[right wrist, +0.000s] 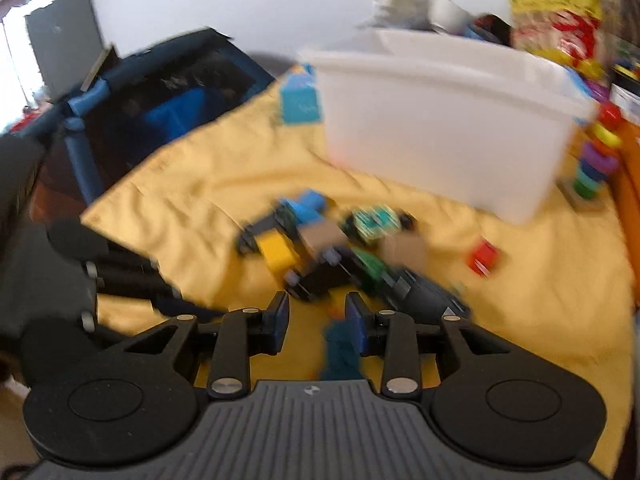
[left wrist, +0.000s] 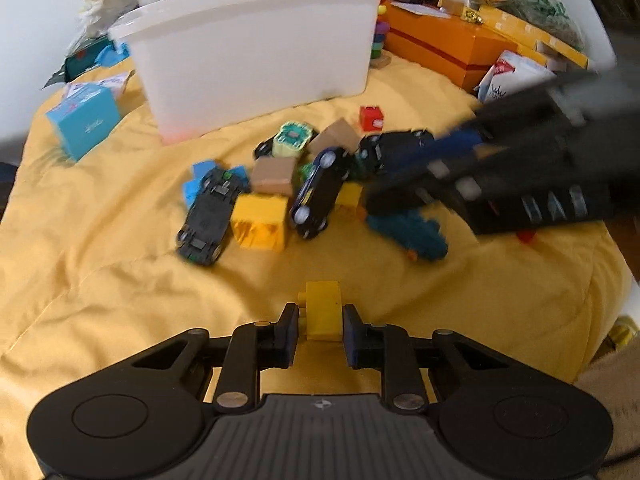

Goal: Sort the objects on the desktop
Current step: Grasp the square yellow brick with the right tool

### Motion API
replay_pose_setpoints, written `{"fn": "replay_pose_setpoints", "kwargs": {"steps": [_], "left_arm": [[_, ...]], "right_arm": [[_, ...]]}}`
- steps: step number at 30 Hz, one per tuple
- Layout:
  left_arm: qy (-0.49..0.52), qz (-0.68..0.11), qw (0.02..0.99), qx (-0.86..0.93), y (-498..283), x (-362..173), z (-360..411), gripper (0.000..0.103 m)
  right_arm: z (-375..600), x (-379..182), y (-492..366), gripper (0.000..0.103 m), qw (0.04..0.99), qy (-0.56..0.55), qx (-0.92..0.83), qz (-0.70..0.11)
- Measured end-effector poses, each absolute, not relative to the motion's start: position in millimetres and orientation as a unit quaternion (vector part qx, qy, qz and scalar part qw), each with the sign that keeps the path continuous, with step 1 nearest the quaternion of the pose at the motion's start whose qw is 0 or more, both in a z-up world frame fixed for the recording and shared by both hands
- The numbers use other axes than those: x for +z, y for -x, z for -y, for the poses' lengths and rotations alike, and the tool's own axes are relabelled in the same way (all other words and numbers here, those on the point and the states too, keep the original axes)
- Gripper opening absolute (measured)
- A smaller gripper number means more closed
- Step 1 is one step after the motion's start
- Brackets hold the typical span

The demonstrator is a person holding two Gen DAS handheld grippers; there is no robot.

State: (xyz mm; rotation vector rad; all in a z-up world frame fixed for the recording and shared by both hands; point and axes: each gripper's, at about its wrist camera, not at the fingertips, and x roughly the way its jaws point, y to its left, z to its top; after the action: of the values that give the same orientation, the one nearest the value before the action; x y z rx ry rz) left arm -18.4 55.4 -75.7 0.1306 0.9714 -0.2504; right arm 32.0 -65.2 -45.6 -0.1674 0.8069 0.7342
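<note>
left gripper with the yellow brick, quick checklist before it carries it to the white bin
1. Yellow brick sits between the left gripper fingers: ok.
2. Both pads pressing the brick: cannot tell, a narrow gap may remain on each side.
3. White bin upright with open top: ok.
4. Straight path clear: not ok, the toy pile with the black car lies between gripper and bin, so lift over it.
5. Right gripper out of the way: not ok, it is reaching into the pile from the right.
6. Room inside the bin: cannot tell.
</note>
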Motion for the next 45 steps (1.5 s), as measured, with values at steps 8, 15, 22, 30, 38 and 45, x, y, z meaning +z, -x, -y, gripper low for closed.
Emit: {"fn": "replay_pose_setpoints", "kwargs": {"steps": [8, 15, 22, 30, 38, 45], "left_arm": [[-0.080, -0.457, 0.882, -0.083, 36, -69, -72, 0.026], [-0.135, -0.450, 0.880, -0.068, 42, -71, -75, 0.027], [-0.158, -0.439, 0.878, -0.101, 48, -70, -62, 0.028], [-0.172, -0.434, 0.878, -0.106, 50, -68, -49, 0.029], [-0.178, -0.429, 0.879, -0.109, 49, -66, -42, 0.029], [-0.218, -0.417, 0.874, -0.121, 48, -68, -28, 0.029]], "right_arm": [[4, -52, -51, 0.032, 0.840, 0.139, 0.370, -0.371], [-1, -63, -51, 0.026, 0.813, 0.147, 0.393, -0.403], [9, -55, -37, 0.031, 0.811, 0.120, 0.413, -0.397], [-3, -78, -58, 0.042, 0.791, 0.124, 0.413, -0.435], [4, -65, -43, 0.035, 0.805, 0.154, 0.414, -0.395], [61, -44, -31, 0.035, 0.815, 0.142, 0.381, -0.413]]}}
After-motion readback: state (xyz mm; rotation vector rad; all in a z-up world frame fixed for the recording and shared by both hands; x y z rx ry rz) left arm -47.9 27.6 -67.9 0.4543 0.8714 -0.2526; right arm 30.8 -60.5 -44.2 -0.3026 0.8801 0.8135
